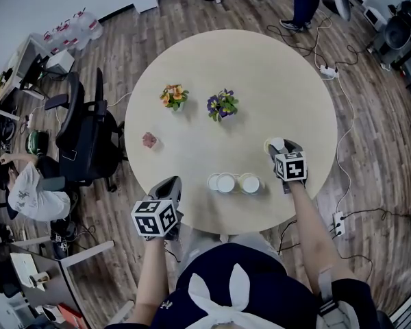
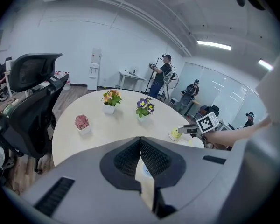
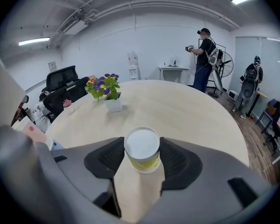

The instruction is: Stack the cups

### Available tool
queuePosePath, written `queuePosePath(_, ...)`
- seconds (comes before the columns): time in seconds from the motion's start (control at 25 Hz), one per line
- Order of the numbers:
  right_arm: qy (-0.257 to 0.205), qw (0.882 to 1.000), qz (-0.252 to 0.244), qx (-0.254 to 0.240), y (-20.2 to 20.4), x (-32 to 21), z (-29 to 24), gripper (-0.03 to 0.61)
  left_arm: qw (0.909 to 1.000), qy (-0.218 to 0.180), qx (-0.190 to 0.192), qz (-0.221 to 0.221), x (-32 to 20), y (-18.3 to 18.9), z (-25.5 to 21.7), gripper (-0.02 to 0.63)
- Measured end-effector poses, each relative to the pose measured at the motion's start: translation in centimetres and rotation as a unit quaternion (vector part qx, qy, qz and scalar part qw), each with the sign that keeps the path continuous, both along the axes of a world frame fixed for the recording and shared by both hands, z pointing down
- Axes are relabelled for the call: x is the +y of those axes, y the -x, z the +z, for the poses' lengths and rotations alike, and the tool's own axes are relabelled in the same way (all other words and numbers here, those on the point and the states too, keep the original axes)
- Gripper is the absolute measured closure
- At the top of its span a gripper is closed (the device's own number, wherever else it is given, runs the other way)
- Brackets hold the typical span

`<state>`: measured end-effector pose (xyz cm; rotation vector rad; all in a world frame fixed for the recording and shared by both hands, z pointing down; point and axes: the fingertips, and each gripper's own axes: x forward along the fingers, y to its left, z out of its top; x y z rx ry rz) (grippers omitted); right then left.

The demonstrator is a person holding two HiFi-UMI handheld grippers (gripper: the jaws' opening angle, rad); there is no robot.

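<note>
In the head view, the small round yellow-green cup [image 1: 268, 145] is mostly covered by the right gripper [image 1: 279, 148], and only a sliver of rim gets seen. In the left gripper view, the round white cups [image 2: 192, 142] are half hidden behind the left gripper [image 2: 140, 139], so no count can be made.

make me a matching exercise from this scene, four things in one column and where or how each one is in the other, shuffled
Things:
1. orange flower pot
2. pink plant pot
3. yellow-green cup
4. left tool

Places or states:
a. standing between the jaws of the right tool
b. jaws together, nothing between them
c. on its own toward the left side of the table
d. next to the purple flower pot

Pairs: 1-d, 2-c, 3-a, 4-b
</note>
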<state>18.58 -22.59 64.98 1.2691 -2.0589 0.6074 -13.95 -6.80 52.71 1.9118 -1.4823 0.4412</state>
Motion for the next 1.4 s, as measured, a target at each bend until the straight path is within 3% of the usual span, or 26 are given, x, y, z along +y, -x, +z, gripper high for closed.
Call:
queuePosePath(0.76, -0.063, 0.997, 0.009, -0.04, 0.6, 0.9, -8.8, 0.337, 0.9992, -0.022, 0.002, 0.033, -0.9, -0.1, -0.6, 0.592)
queuePosePath(1.4, -0.144, 0.984, -0.001, -0.107, 2.1, 5.0, -18.9, 0.336, 0.9969, -0.042, 0.013, 0.066, -1.9, -1.7, -1.7, 0.592)
